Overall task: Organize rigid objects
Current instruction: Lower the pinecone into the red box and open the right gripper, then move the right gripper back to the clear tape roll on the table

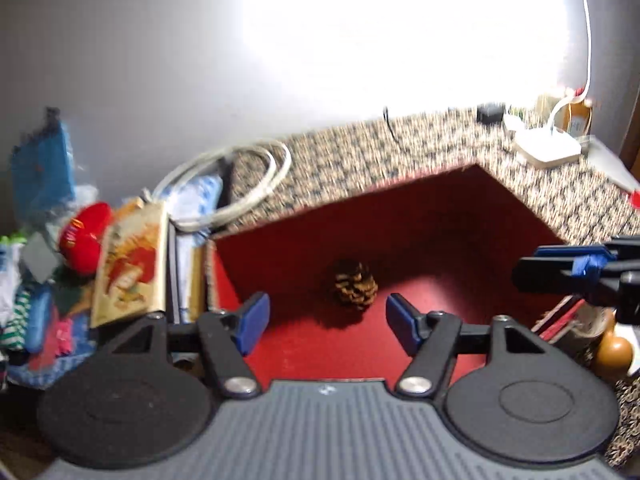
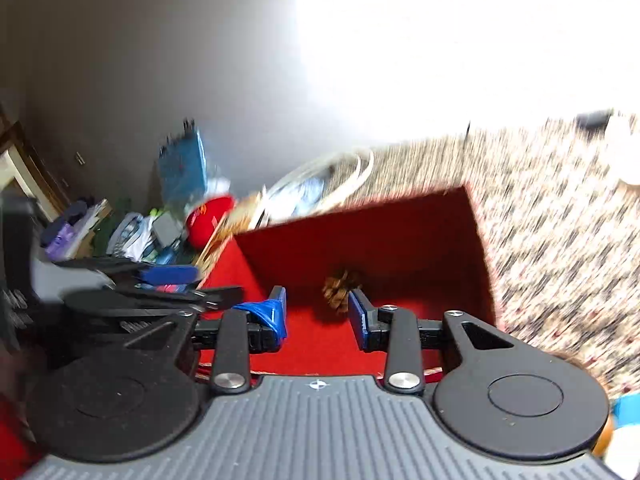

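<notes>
One pine cone boxed, the clutter beside it unsorted

The red-lined box (image 1: 400, 216) with its speckled outside sits open on the surface, and only a pine cone (image 1: 355, 286) lies on its floor near the back wall, so I judge the sorting barely begun. To the box's left a heap of clutter (image 1: 60, 280) waits, among it a red round tin (image 1: 85, 236) and an illustrated card (image 1: 132, 268). The left claw (image 1: 326, 324) stands wide apart with nothing in it; the right claw (image 2: 318, 316) is parted too and holds nothing, the cone lying beyond its tips.
</notes>
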Demonstrator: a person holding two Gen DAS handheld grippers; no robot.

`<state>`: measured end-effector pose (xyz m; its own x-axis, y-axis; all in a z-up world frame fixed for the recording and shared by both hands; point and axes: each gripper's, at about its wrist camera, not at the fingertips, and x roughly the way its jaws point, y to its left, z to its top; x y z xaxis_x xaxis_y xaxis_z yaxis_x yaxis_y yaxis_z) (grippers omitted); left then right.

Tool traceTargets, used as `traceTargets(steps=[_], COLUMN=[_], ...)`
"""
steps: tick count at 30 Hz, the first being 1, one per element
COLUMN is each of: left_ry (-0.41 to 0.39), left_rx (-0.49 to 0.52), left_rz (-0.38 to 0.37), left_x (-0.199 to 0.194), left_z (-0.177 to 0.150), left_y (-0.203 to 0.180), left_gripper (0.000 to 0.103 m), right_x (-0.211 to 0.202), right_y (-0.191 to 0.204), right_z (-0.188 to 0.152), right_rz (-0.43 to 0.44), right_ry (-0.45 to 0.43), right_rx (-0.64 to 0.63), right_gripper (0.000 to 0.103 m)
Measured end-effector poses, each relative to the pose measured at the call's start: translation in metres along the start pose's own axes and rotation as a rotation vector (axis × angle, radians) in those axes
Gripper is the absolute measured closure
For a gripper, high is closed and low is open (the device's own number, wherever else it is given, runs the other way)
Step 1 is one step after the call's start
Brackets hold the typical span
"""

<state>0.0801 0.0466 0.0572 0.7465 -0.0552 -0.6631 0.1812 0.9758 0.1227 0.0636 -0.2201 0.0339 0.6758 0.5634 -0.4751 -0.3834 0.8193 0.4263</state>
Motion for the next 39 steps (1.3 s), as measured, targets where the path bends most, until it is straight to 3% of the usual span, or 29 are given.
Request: traceTargets(steps=[2, 8, 13, 19, 23, 29, 36, 39], left_ry=[-0.034, -0.053, 0.023, 0.135, 0.226, 0.236, 0.23, 0.238], left_rx=[-0.028, -0.094, -0.12, -0.099, -0.159, -0.214, -0.269, -0.29], left_rz=[0.001, -0.013, -0.105, -0.221, -0.266, -0.287, -0.324, -0.343], left_x=[-0.019, -0.055, -0.057, -0.043, -0.023, -0.012, 0.004, 0.013], left_z=[-0.007, -0.041, -0.082, -0.132, -0.157, -0.168, -0.165, -0.168], left_y=[0.003, 0.005, -0.005, -0.031, -0.036, -0.044, -0.041, -0.04], left_gripper=[0.034, 0.033, 0.032, 0.026, 0.026, 0.026, 0.026, 0.035], right_x=[-0.013, -0.033, -0.046, -0.028, -0.013, 0.002, 0.017, 0.021], right_y=[0.001, -0.02, -0.017, -0.003, -0.001, 0.004, 0.008, 0.005], right_z=[-0.012, -0.027, -0.053, -0.089, -0.101, -0.108, -0.116, -0.118], right_rz=[-0.019, -0.013, 0.011, 0.087, 0.112, 0.134, 0.131, 0.132], right_ry=[-0.072, -0.029, 0.034, 0.21, 0.307, 0.395, 0.423, 0.432], right_rx=[0.015, 0.158, 0.188, 0.196, 0.23, 0.272, 0.265, 0.267], right_gripper=[0.084, 0.085, 0.088, 0.088, 0.086, 0.084, 0.084, 0.084])
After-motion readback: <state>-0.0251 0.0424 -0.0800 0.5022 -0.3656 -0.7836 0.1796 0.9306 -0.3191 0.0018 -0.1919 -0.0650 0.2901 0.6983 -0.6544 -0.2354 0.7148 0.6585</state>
